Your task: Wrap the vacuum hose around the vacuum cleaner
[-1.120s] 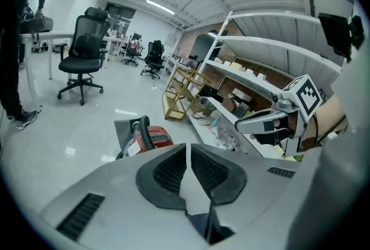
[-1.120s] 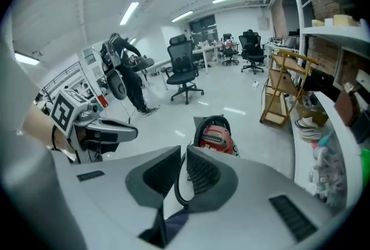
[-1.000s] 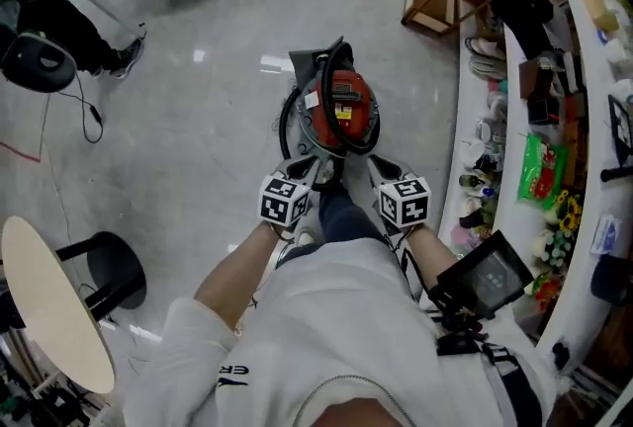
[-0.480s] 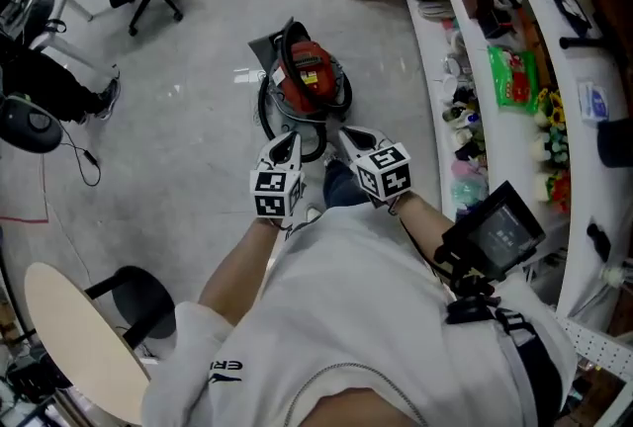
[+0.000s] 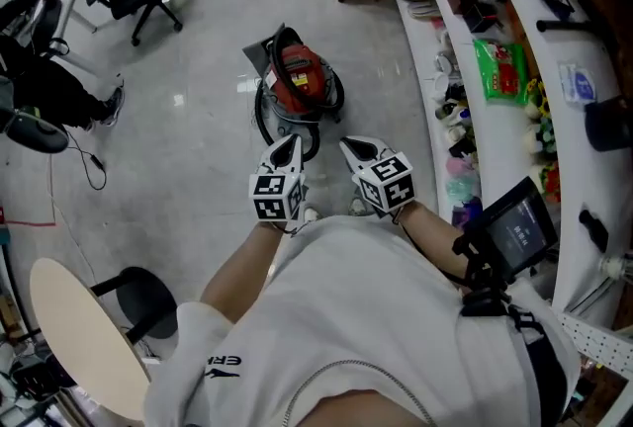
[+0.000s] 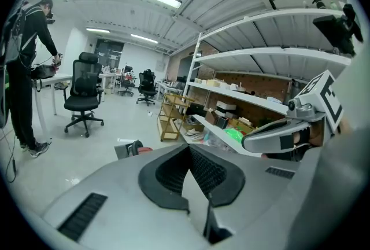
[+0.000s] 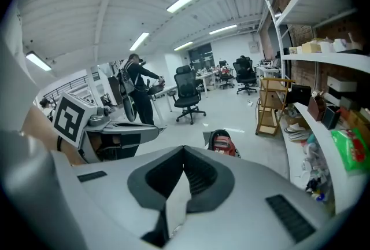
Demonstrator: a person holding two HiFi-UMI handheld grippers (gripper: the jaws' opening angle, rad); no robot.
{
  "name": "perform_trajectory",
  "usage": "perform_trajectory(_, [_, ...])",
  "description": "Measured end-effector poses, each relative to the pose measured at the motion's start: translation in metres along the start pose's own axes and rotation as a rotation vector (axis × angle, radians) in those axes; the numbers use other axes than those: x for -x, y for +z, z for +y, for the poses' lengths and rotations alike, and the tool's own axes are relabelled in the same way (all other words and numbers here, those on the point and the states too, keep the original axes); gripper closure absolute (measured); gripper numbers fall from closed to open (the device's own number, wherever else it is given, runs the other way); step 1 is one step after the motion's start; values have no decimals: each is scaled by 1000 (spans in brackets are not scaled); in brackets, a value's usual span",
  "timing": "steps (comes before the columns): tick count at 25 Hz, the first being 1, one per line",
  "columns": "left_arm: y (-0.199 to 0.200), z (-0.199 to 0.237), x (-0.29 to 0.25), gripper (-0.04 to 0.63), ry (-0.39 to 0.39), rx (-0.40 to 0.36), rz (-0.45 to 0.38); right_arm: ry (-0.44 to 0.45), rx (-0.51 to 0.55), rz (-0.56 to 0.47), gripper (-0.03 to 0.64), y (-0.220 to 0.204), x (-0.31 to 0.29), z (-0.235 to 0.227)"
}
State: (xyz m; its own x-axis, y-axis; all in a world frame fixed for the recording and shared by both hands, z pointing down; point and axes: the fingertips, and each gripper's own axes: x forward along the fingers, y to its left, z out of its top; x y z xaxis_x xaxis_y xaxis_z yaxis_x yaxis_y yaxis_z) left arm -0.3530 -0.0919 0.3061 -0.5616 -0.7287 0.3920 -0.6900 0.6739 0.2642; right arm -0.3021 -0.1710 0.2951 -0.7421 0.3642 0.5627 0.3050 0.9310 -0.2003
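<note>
The left gripper and right gripper are held out side by side before the person's chest, angled down at the floor. Each has its jaws pressed together on nothing. The red vacuum cleaner stands on the floor just ahead, clear of both, with its black hose looped round its base. Only the gripper views show a standing person at a desk.

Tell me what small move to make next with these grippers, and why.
Probably just bring both grippers to rest. The hose already looks looped round the red vacuum cleaner on the floor, and the left gripper and right gripper are both shut, empty and clear of it.
</note>
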Motion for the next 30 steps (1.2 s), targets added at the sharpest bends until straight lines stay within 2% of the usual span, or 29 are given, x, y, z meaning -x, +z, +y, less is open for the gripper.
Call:
perform_trajectory(7, [5, -21, 4, 592, 11, -18, -5, 18, 21, -5, 614, 5, 19, -2])
perform_trajectory(14, [3, -40, 4, 592, -16, -59, 12, 17, 4, -25, 614, 3, 29, -4])
perform_trajectory(30, [-8, -41, 4, 592, -49, -57, 30, 13, -14, -30, 614, -1, 18, 5])
